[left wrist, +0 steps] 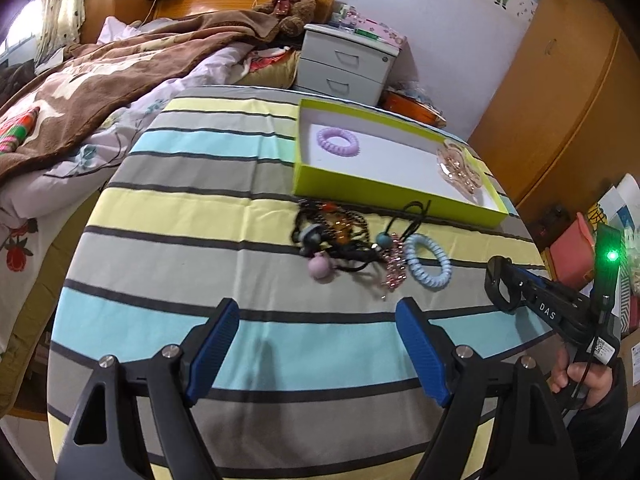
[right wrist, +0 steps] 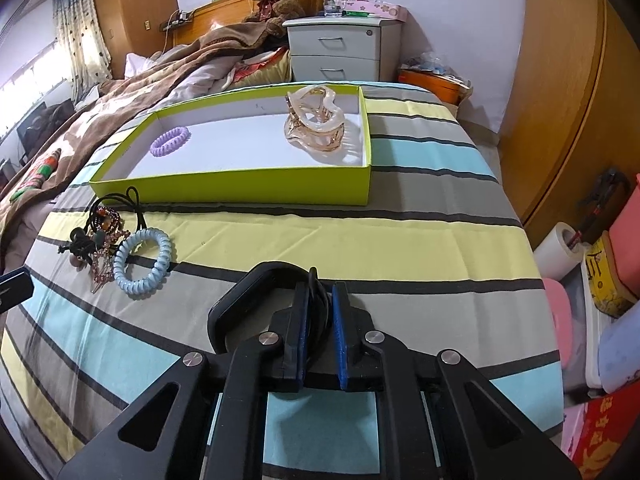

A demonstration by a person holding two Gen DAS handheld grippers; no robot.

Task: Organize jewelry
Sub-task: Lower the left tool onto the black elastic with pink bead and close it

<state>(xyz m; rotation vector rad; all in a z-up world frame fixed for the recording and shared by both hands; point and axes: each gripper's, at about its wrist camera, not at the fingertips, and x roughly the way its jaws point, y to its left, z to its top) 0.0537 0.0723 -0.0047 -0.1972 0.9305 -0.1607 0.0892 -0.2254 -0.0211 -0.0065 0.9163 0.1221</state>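
Note:
A lime-green box with a white floor sits on the striped table and holds a purple spiral hair tie and a clear amber hair claw. In front of it lies a pile of hair ties and beads with a light blue spiral tie and a pink bead clip. My left gripper is open and empty, short of the pile. My right gripper is shut on a black hair clip, low over the table.
The striped cloth covers a round table. A bed with a brown blanket lies to the left, a grey nightstand behind, a wooden wardrobe and floor clutter to the right.

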